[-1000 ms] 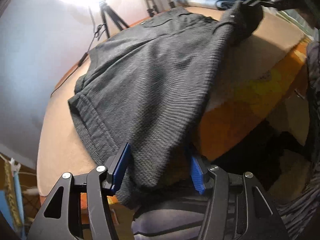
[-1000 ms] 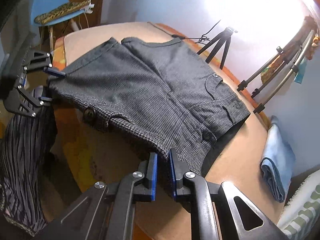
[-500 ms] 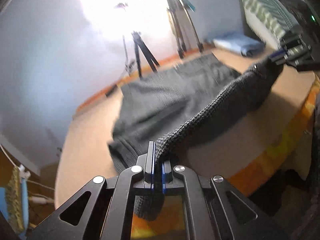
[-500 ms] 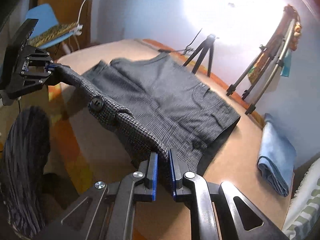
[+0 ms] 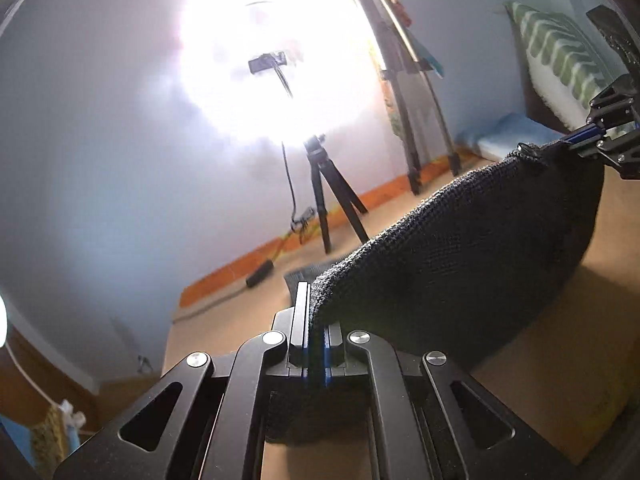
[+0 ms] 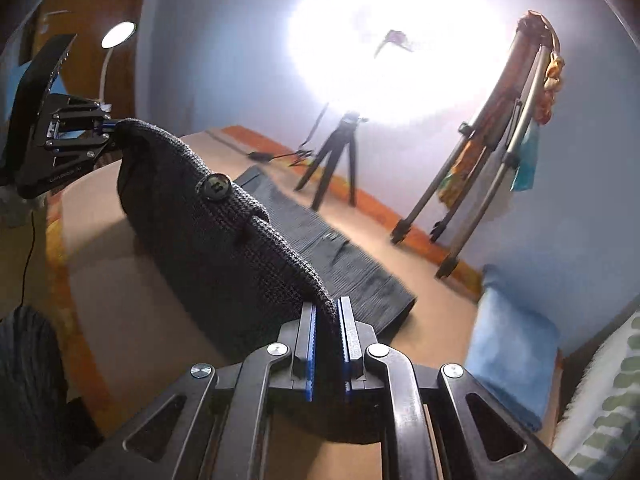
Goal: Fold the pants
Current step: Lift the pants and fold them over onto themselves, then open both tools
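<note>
The dark grey knit pants (image 5: 460, 260) hang lifted between my two grippers, waistband stretched taut above the tan table (image 5: 560, 380). My left gripper (image 5: 316, 320) is shut on one waistband corner. My right gripper (image 6: 326, 320) is shut on the other corner, and it shows at the right edge of the left wrist view (image 5: 580, 138). In the right wrist view the pants (image 6: 224, 240) show a round button (image 6: 214, 187), and their lower part still lies on the table (image 6: 340, 264). The left gripper shows there too (image 6: 108, 124).
A small black tripod (image 5: 324, 196) and taller stands (image 6: 480, 184) rise at the table's far edge under a glaring lamp. A folded blue towel (image 6: 512, 352) lies at the right. A green striped cushion (image 5: 560, 52) is beyond it.
My left gripper has closed on the waistband corner. Both grippers have risen and tilted up, lifting the waistband off the table; most of the pants now hang between them.
</note>
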A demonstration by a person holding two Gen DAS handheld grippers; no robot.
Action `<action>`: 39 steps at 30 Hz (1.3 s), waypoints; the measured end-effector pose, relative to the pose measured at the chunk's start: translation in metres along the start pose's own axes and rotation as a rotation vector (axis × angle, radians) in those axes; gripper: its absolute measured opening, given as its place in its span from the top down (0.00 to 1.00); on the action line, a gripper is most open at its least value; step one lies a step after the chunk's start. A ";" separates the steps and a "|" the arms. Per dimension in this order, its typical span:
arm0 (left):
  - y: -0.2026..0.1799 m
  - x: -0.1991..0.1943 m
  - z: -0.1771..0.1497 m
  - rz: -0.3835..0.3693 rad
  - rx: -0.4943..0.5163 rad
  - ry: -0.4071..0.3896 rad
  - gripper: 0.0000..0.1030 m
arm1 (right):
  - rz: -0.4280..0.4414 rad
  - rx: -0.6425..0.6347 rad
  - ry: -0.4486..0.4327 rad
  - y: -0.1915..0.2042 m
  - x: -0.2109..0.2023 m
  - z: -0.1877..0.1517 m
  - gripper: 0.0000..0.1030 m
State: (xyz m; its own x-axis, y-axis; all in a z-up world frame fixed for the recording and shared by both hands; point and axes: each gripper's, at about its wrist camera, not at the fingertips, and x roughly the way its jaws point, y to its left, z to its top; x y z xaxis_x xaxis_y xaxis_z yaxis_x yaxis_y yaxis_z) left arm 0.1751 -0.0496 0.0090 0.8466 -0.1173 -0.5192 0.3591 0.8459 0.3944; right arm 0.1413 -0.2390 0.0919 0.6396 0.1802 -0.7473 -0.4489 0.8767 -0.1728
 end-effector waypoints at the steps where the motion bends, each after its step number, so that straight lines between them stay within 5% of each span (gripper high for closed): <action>1: 0.003 0.009 0.005 0.002 0.002 0.003 0.97 | -0.006 0.002 0.001 -0.004 0.005 0.004 0.93; 10: 0.007 0.100 0.024 0.014 0.037 0.087 0.97 | -0.022 0.009 0.067 -0.050 0.091 0.036 0.93; 24: -0.002 0.223 -0.005 -0.008 0.070 0.257 0.95 | 0.034 0.062 0.196 -0.078 0.230 0.032 0.94; 34: 0.037 0.239 -0.009 0.090 0.041 0.276 0.36 | 0.035 0.059 0.235 -0.080 0.265 0.025 0.94; 39: 0.075 0.226 -0.011 0.207 -0.022 0.268 0.35 | 0.016 0.064 0.245 -0.078 0.267 0.027 0.94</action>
State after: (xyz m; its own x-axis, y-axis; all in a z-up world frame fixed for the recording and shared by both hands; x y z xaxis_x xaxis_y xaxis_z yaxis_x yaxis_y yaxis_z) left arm 0.3889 -0.0074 -0.0873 0.7662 0.1967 -0.6118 0.1790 0.8490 0.4972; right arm 0.3641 -0.2473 -0.0769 0.4590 0.0879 -0.8841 -0.4128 0.9023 -0.1246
